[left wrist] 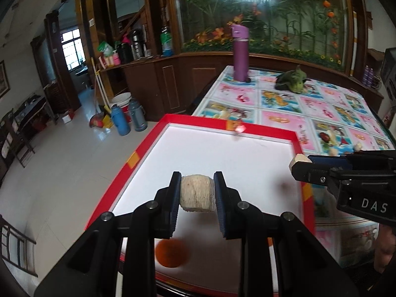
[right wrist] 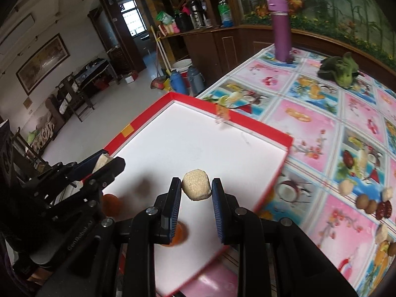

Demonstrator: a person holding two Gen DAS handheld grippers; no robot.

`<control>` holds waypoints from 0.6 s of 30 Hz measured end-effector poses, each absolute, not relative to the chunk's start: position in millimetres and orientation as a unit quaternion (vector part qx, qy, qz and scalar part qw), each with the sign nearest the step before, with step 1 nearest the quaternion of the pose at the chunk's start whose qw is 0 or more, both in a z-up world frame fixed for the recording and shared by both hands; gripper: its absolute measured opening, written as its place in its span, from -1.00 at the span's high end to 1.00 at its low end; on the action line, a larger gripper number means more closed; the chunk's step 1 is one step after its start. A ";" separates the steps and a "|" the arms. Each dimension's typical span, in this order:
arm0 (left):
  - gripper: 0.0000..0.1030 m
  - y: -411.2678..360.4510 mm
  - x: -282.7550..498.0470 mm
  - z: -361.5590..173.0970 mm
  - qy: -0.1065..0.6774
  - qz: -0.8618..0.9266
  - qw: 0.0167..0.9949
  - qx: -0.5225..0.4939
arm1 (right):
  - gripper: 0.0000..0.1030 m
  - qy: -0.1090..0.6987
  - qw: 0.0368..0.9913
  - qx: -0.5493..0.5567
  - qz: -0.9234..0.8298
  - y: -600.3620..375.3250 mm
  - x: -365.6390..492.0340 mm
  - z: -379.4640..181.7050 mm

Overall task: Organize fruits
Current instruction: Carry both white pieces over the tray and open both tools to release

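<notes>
Left gripper [left wrist: 197, 193] clamping pale fibrous cylindrical chunk [left wrist: 197, 193]; right gripper [right wrist: 196, 188] pinching beige rounded chunk [right wrist: 196, 188]. Light, stiff, rough; flank grips seem secure, red-rimmed white tray [left wrist: 138, 153] at twelve o'clock.

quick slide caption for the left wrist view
Left gripper holds a beige chunk above the red-rimmed tray, an orange fruit lying below.

Dim indoor daylight from a far window [left wrist: 71, 47]; white tray [left wrist: 222, 153] glares, orange fruit [left wrist: 170, 253] motion-blurred, fisheye edges dark.
</notes>
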State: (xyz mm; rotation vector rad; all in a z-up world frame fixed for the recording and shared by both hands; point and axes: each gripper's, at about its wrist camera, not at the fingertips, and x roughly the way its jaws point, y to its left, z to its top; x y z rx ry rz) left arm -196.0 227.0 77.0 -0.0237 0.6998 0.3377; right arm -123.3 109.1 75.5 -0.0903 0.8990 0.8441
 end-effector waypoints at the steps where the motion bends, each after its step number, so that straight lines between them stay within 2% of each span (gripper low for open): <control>1: 0.45 231.3 -195.7 74.6 0.343 0.168 0.924 -0.014 | 0.54 0.424 0.812 -0.043 0.398 114.3 -123.3 73.4; 18: 0.45 277.2 -187.2 41.6 0.385 0.208 0.898 -0.042 | 0.51 0.462 0.793 -0.089 0.387 153.5 -126.8 39.8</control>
